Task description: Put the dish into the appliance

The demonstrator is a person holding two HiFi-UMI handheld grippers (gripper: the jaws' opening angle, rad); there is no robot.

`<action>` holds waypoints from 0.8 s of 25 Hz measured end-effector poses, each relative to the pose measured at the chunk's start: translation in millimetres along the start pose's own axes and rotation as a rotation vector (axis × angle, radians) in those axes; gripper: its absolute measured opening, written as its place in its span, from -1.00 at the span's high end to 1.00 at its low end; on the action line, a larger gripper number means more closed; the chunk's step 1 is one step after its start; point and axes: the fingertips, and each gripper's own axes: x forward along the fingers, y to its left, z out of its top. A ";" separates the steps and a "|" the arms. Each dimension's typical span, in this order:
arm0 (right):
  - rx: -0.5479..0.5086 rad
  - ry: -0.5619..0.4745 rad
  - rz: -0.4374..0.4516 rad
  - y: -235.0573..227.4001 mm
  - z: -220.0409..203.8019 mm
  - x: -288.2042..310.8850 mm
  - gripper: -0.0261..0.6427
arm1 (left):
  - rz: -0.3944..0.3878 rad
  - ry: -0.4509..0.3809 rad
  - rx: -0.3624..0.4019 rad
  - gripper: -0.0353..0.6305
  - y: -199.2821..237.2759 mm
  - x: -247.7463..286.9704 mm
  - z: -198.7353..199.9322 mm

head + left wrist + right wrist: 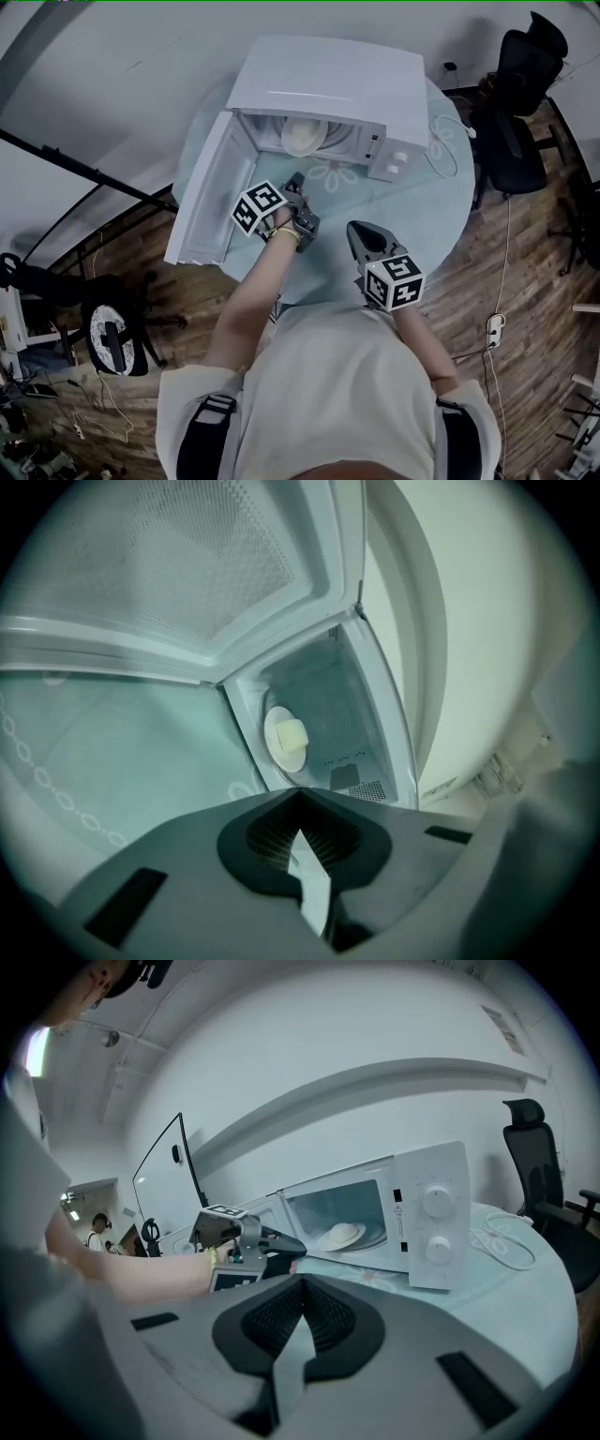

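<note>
Wooden flooring (525,281) was seen around a round table (441,202), which was covered with a pale green cloth. On its far side a white microwave (347,84) was set. Its door (202,202) was swung fully open to the left, so that the cavity was free to be reached from the front.

The dish (302,137), with a pale lump of food on it, was found already inside the cavity, lying on the bottom near the middle. In the right gripper view it was shown resting there by itself, with nothing touching it.

The left gripper (297,180) was held just before the open cavity, apart from the dish and tilted a little downward. Its jaws were brought fully together and nothing was kept between them.

The right gripper (357,229) was kept back near the person's body, well apart from the microwave, probably so that the way of the other hand was not blocked. Its jaws were also closed on each other, and nothing was gripped.

The placing itself was judged to be finished, since the dish was released and stood inside. Only the door was judged to be left, and it was on the left gripper's side.
</note>
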 end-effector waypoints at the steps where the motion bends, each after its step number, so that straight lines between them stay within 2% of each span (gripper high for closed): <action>1: -0.002 -0.004 -0.001 -0.2 0.8 -1.4 0.90 | -0.009 0.000 0.007 0.86 -3.5 -6.1 -3.4; 11: -0.002 -0.013 -0.009 -2.0 -1.7 -10.0 0.90 | -0.045 0.056 0.085 0.87 -15.1 -67.4 -38.2; 20: -0.017 -0.005 0.011 9.9 -9.6 -15.3 0.90 | -0.094 0.088 0.104 0.87 -17.4 -111.3 -70.5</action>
